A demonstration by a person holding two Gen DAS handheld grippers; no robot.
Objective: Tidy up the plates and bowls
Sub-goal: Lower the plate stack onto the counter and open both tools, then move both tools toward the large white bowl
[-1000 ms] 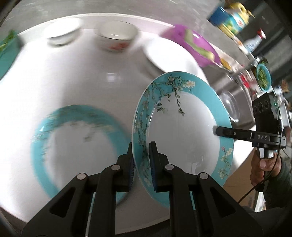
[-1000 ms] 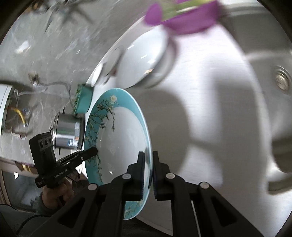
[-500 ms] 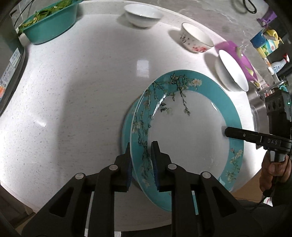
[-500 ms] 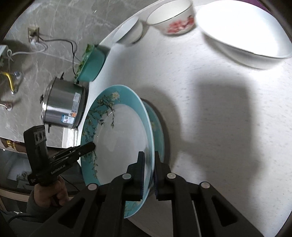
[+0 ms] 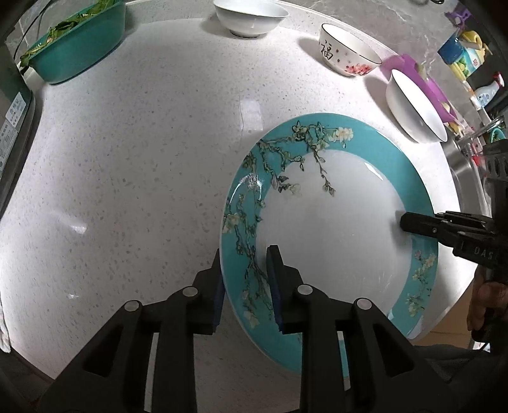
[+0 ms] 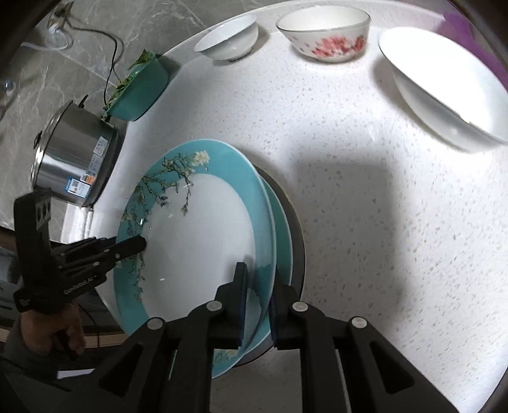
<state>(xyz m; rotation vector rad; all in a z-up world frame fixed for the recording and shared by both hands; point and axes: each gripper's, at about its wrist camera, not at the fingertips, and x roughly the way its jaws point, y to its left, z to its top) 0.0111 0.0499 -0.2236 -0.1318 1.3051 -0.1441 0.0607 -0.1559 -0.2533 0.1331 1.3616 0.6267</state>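
Jaws on both sides have parted since half a second ago: the left gripper [image 5: 244, 282] and the right gripper [image 6: 255, 297] each straddle the rim of the teal floral plate [image 5: 330, 222] with a gap showing, no longer clamped. That plate now lies on a second teal plate [image 6: 284, 235] on the white speckled table [image 5: 143, 159], where earlier it was tilted above it. A teal basin [image 5: 76, 54] holds green leaves. The white bowl [image 5: 250, 16], the flowered bowl [image 5: 347, 50] and the large white bowl [image 5: 416, 106] show nothing inside. Only the right wrist view shows the lower plate's edge and a steel pot [image 6: 73, 159].
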